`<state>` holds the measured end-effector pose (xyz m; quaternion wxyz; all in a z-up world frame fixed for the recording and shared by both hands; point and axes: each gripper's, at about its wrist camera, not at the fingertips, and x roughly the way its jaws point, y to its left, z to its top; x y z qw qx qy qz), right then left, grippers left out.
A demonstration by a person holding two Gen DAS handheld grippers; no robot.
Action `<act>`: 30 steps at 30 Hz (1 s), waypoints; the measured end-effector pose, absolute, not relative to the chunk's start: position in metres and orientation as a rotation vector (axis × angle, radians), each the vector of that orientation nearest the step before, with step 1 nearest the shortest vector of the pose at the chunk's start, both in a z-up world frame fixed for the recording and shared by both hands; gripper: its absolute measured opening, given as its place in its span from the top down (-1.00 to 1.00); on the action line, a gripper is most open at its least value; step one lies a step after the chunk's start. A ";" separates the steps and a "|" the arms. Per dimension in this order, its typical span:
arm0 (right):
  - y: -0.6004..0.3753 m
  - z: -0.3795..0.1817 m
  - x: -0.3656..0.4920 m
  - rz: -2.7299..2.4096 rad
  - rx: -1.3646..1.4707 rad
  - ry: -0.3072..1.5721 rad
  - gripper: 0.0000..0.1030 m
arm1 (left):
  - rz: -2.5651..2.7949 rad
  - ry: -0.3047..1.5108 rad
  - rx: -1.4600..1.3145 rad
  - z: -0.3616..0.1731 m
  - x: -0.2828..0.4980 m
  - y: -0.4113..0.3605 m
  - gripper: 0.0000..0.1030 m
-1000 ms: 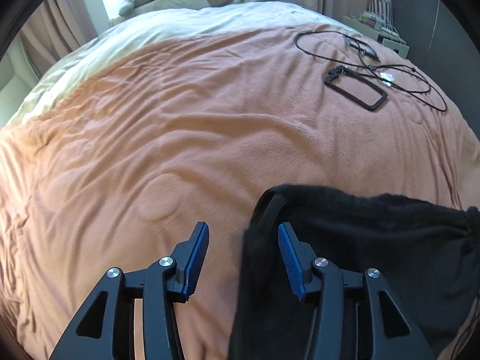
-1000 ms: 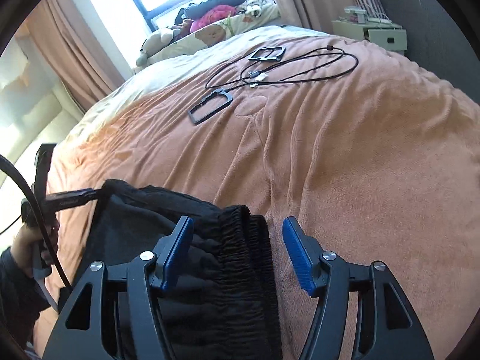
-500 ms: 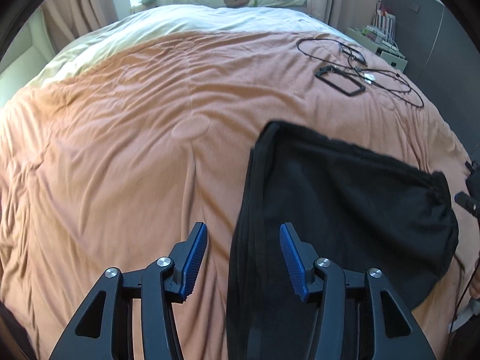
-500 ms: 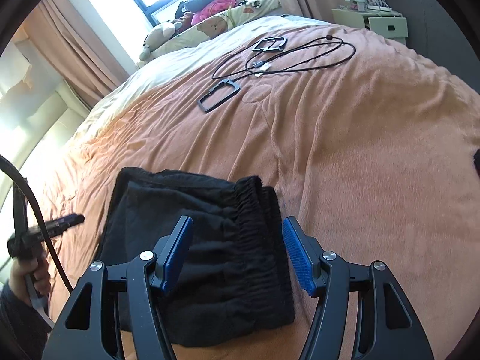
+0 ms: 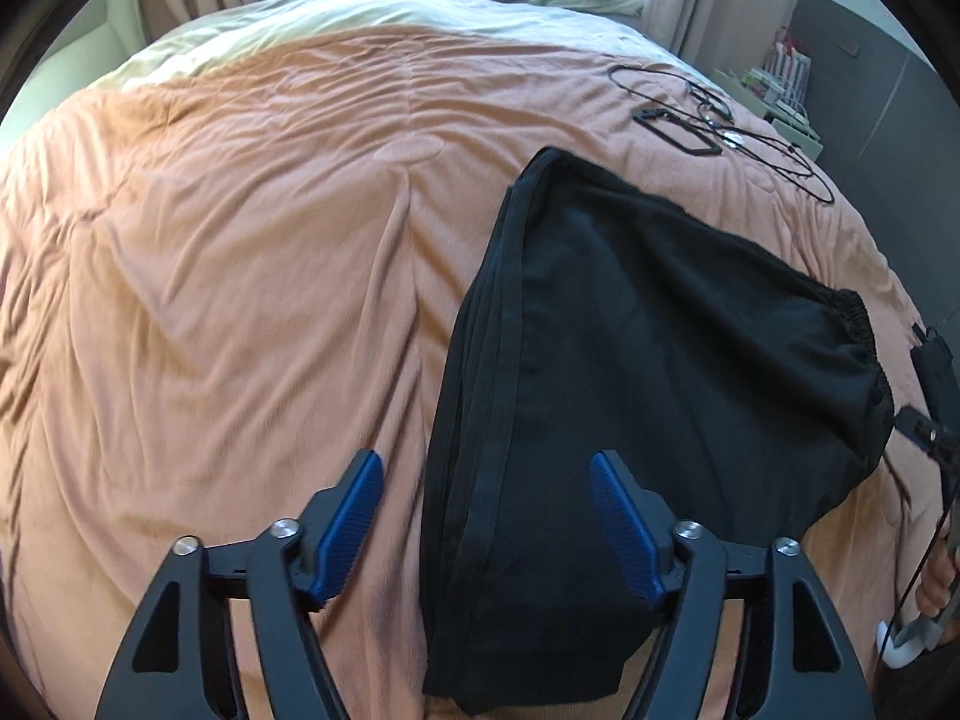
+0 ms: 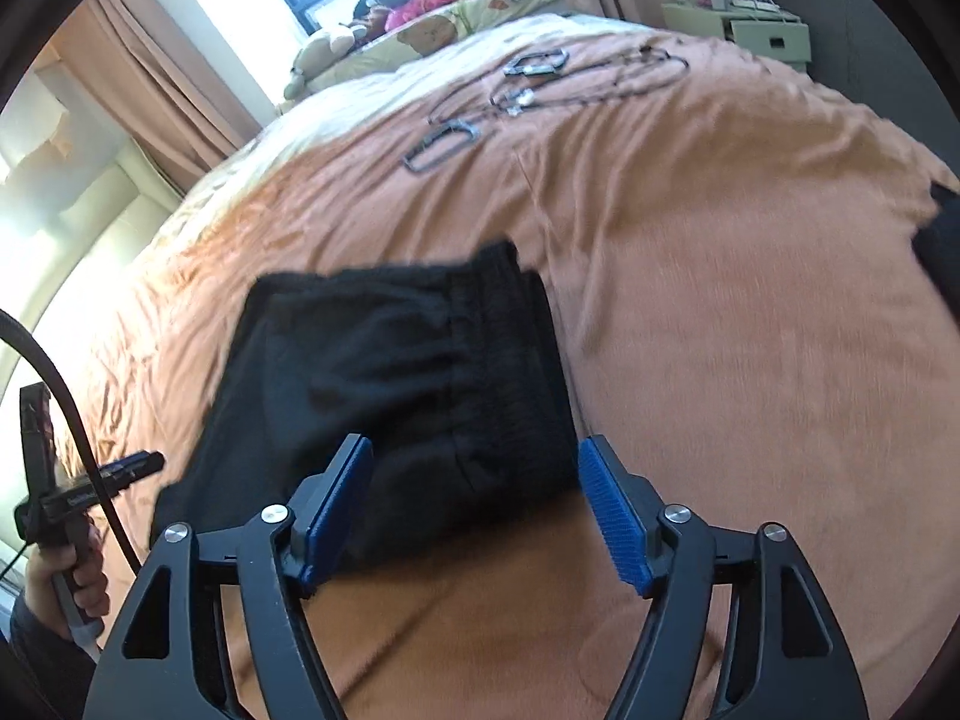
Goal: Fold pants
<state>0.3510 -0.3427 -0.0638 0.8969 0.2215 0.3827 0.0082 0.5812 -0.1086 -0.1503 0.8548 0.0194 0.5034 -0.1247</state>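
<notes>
Both the left tool (image 5: 486,510) and the right tool (image 6: 474,495) hang released and empty above the folded black pants (image 5: 630,360), which lie flat on the bed (image 5: 240,240) at centre-right of the left view; judged next: withdraw clear without snagging the stacked edges.

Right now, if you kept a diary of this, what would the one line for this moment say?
stage: fold looks done | pants: folded, flat on blanket | left gripper: open, holds nothing | right gripper: open, holds nothing
</notes>
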 end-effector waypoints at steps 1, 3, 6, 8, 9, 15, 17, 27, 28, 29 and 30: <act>-0.340 -0.066 0.349 0.026 0.461 0.800 -0.36 | -0.263 1.062 0.033 -0.153 0.579 -0.107 -0.53; -0.337 -0.069 0.344 0.026 0.455 0.814 -0.36 | -0.274 1.072 0.020 -0.160 0.574 -0.105 -0.53; -0.336 -0.070 0.335 -0.001 0.466 0.820 -0.36 | -0.281 1.083 0.009 -0.168 0.569 -0.102 -0.53; -0.337 -0.073 0.329 -0.011 0.498 0.820 -0.36 | -0.292 1.086 -0.007 -0.173 0.568 -0.097 -0.53; -0.338 -0.074 0.326 -0.016 0.515 0.822 -0.36 | -0.297 1.086 -0.013 -0.175 0.568 -0.095 -0.53; -0.326 -0.075 0.329 0.049 0.530 0.837 -0.36 | -0.295 1.086 -0.048 -0.186 0.574 -0.083 -0.53; -0.322 -0.079 0.334 0.067 0.521 0.852 -0.36 | -0.303 1.085 -0.076 -0.190 0.577 -0.079 -0.53; -0.340 -0.100 0.358 0.117 0.691 0.812 -0.36 | -0.387 1.103 -0.048 -0.196 0.574 -0.094 -0.37; -0.341 -0.102 0.358 0.119 0.701 0.807 -0.36 | -0.378 1.100 -0.041 -0.196 0.575 -0.093 -0.20; -0.340 -0.104 0.360 0.119 0.706 0.802 -0.36 | -0.370 1.099 -0.039 -0.195 0.575 -0.091 0.09; -0.341 -0.105 0.362 0.118 0.709 0.797 -0.36 | -0.354 1.099 -0.039 -0.194 0.576 -0.088 0.31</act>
